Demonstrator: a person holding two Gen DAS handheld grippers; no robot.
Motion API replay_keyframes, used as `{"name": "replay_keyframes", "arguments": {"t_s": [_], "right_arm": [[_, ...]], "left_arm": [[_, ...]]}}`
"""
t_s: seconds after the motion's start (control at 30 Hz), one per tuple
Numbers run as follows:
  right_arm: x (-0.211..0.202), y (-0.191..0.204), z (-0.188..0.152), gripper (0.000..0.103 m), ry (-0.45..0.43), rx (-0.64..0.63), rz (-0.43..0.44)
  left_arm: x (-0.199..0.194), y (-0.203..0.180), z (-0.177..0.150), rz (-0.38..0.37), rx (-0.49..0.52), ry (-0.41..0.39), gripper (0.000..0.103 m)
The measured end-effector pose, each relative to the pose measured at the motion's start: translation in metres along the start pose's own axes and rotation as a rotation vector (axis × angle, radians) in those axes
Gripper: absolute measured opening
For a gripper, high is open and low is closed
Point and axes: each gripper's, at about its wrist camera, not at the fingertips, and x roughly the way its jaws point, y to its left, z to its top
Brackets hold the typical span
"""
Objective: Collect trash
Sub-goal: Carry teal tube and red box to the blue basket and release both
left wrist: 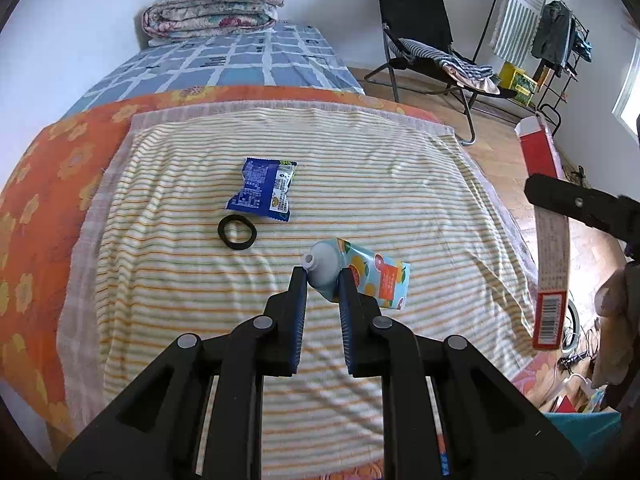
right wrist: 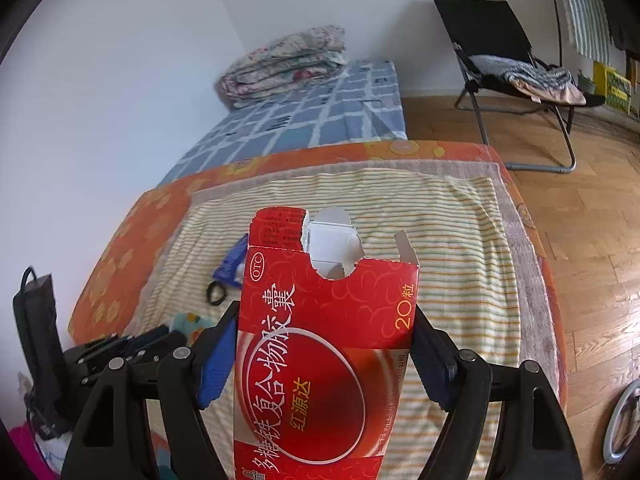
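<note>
My left gripper [left wrist: 323, 280] is shut on the grey capped end of a small fruit-print carton [left wrist: 370, 276], which lies on the striped towel [left wrist: 360, 168]. A blue snack wrapper [left wrist: 262, 190] and a black hair tie [left wrist: 237, 232] lie on the towel beyond it; the right wrist view shows them as the wrapper [right wrist: 232, 260] and the tie [right wrist: 216, 293]. My right gripper [right wrist: 326, 320] is shut on an opened red medicine box [right wrist: 320, 356], held above the towel [right wrist: 460, 240]. That box [left wrist: 548, 240] shows at the right of the left wrist view.
The towel lies on an orange flowered blanket [left wrist: 48, 184] on a bed with a blue checked sheet [left wrist: 248, 60] and a folded quilt [left wrist: 212, 8]. A black folding chair [left wrist: 424, 44] and a clothes rack [left wrist: 536, 24] stand on the wooden floor to the right.
</note>
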Motion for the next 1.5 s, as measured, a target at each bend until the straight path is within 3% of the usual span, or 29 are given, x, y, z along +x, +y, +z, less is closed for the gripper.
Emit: {"name": "replay_keyframes", "arguments": {"t_s": [0.33, 0.73, 1.5], "right_arm": [[-0.055, 0.030, -0.039, 0.080, -0.049, -0.073, 0.040], [-0.080, 0.050, -0.100, 0.080, -0.027, -0.094, 0.084], [-0.057, 0.070, -0.196, 0.080, 0.123, -0.149, 0.107]], "left_arm": [[-0.052, -0.010, -0.028, -0.020, 0.030, -0.031, 0.014], [-0.090, -0.018, -0.084, -0.035, 0.091, -0.012, 0.014], [-0.080, -0.021, -0.173, -0.042, 0.126, 0.143, 0.014]]}}
